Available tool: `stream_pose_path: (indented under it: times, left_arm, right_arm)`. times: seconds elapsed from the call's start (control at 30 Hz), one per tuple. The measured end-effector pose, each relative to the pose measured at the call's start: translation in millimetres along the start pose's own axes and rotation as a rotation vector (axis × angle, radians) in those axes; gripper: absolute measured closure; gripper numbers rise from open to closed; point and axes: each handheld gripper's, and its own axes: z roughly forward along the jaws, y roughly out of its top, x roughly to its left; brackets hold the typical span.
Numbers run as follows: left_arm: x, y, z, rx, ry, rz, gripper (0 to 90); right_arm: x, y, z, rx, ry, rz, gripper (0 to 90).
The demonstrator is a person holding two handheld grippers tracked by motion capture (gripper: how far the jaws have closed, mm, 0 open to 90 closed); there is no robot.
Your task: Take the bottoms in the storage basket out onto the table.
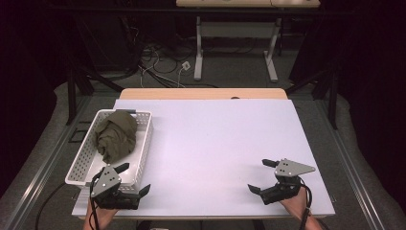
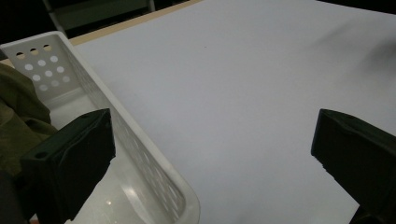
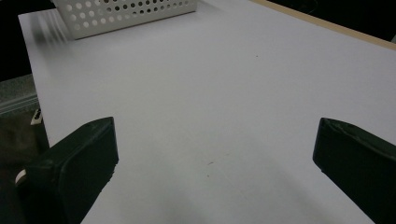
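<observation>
An olive-green cloth (image 1: 115,134) lies bunched in a white perforated basket (image 1: 143,143) at the table's left; the cloth (image 2: 16,116) also shows at the left of the left gripper view. My left gripper (image 1: 133,179) stands open at the basket's near right corner, one jaw over the basket (image 2: 154,172) and the other over the bare table. My right gripper (image 1: 261,175) is open near the front right of the table, with nothing between its jaws. In the right gripper view the basket (image 3: 126,16) lies far ahead at the top left.
A white board (image 1: 225,143) covers the wooden table, whose far edge (image 1: 203,93) shows beyond it. A second table's white legs (image 1: 198,45) and cables on the floor lie farther back. Dark stands flank both sides.
</observation>
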Motion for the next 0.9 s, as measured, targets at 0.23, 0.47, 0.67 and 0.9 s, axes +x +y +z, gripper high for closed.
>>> stream_pose_path:
  times: [0.23, 0.47, 0.67, 0.9]
  left_arm:
    - [3.1, 2.9, -0.9, 0.005, 0.007, -0.010, 0.0]
    - [8.0, 7.8, -2.9, 0.015, 0.025, -0.023, 0.0]
    - [13.8, 17.1, -4.4, 0.033, 0.062, -0.031, 0.0]
    - [23.5, 21.5, -5.4, 0.057, 0.071, -0.057, 0.0]
  right_arm:
    - [0.6, -0.3, 1.9, 0.005, 0.000, -0.002, 0.0]
    - [1.7, -0.2, 3.1, 0.016, 0.008, 0.000, 0.0]
    - [1.7, -0.5, 4.1, 0.015, 0.011, -0.001, 0.0]
    - [0.7, 0.1, 5.0, 0.013, 0.012, -0.006, 0.0]
